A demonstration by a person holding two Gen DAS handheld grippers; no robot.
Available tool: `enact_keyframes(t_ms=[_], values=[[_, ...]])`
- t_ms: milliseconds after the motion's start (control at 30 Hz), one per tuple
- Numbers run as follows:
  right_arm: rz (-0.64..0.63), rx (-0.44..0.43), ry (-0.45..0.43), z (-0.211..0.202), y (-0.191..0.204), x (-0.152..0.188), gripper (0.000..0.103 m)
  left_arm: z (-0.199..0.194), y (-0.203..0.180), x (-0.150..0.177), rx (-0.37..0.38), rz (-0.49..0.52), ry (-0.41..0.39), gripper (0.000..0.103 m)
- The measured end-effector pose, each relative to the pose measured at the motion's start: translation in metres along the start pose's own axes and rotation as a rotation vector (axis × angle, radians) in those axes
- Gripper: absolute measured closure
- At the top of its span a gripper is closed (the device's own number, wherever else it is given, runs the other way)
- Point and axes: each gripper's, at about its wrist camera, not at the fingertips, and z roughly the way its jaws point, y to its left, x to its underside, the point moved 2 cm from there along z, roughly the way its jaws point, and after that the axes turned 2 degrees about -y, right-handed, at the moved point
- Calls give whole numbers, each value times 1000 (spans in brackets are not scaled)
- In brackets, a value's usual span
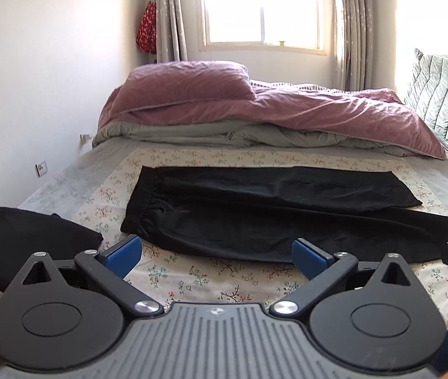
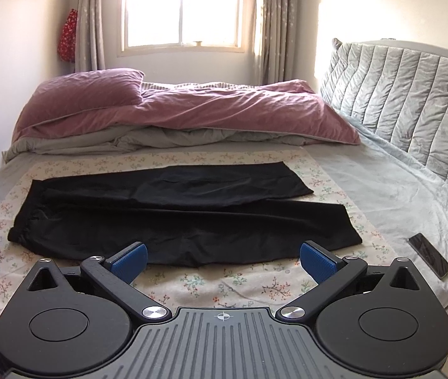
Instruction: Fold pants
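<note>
Black pants [image 1: 255, 211] lie flat across a floral cloth [image 1: 192, 278] on the bed, waistband to the left, both legs stretched to the right and slightly apart at the hems. In the right wrist view the same pants [image 2: 176, 218] fill the middle. My left gripper [image 1: 216, 254] hovers open just in front of the pants' near edge, its blue pads [image 1: 123, 254] empty. Wide open too, my right gripper [image 2: 222, 260] sits near the front edge of the lower leg, holding nothing.
A folded black garment [image 1: 31, 243] lies at the bed's left front. A dark phone [image 2: 430, 254] rests on the grey sheet at the right. A pink duvet [image 1: 255, 110] and pillow are heaped at the back. A quilted headboard [image 2: 413, 101] stands right.
</note>
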Motion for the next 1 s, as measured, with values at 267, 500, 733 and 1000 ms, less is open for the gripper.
enact_keyframes(t_ms=[267,500,733,1000], values=[[49,-44,96,58,2,14,0,68,17,4,36,-120,93,0],[-16,-69,104,132,16,6,0,161,86,6,87,-306,259,0],[-111,-267,160,231,37,-7,0,266,181,20,86,-834,371,13],[-226,-351,355,326,78,36,0,365,173,22,-76,-726,459,49]])
